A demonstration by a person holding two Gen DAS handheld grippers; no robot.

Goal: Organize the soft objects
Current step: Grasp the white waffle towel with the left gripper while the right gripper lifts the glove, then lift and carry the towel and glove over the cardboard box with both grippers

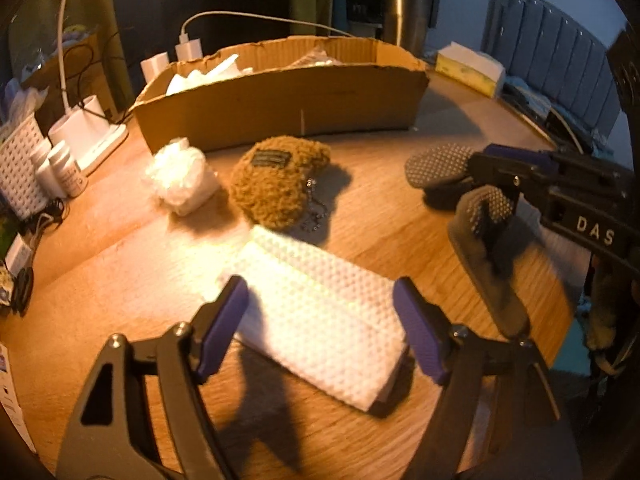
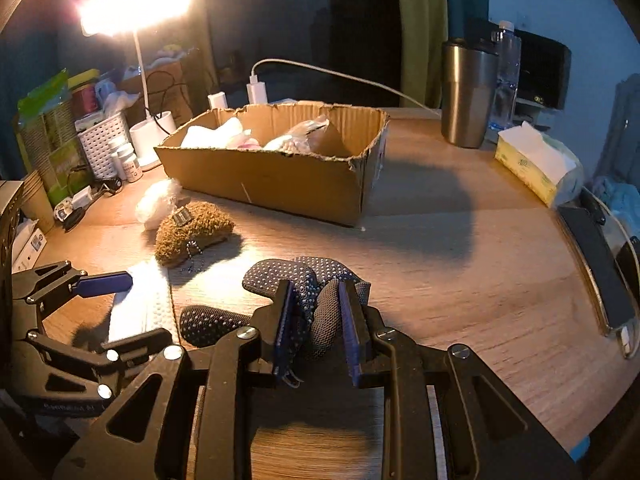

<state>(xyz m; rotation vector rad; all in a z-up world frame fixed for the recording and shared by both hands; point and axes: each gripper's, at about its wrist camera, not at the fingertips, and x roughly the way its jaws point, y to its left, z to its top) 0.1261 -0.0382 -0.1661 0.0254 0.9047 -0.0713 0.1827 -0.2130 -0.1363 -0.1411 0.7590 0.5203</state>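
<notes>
The right gripper (image 2: 316, 320) has its jaws clamped on a dark dotted sock (image 2: 308, 284) near the worktop's (image 2: 460, 264) front edge. The left gripper (image 1: 320, 320) spreads its jaws wide over a white folded cloth (image 1: 320, 312). Toward the back edge lie a brown fuzzy pouch (image 1: 276, 184), a white plastic wad (image 1: 180, 178) and a cardboard box (image 1: 280, 100).

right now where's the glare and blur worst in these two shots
Right wrist view: the desk lamp blows out to white. Left wrist view: its light washes out the far end of the white cloth, and the right gripper with its dotted socks looks motion-smeared.
</notes>
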